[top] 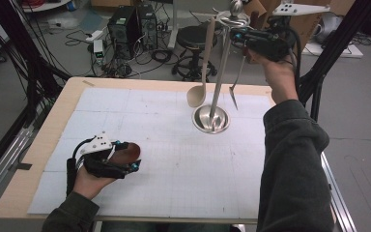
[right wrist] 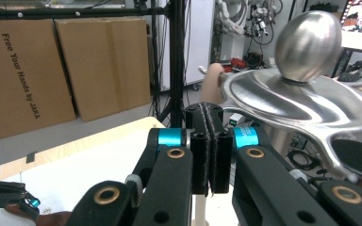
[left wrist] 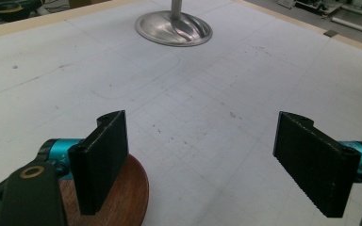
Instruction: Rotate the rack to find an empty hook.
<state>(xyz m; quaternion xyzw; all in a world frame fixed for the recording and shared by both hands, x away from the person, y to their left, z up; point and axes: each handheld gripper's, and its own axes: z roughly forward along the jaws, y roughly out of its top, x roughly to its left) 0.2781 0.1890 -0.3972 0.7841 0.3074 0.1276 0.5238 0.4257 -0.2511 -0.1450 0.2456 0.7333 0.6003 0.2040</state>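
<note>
Utensil stand (top: 221,72) rises from the tabletop (top: 140,193), its top right against the right tongs (top: 239,35), which are clenched. A pale ladle (top: 200,87) hangs on the far side of the pole from them. A slim utensil (top: 236,84) dangles long-axis down just below them; whether they pinch its handle I can't tell. The dished base (top: 211,118) carries nothing but the pole. Well apart, the left tongs (top: 133,155) gape, released, over a brown wooden piece (top: 129,149).

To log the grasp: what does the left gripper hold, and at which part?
Nothing: the left gripper has its jaws open, and the brown wooden piece lies on the table by one jaw.
</note>
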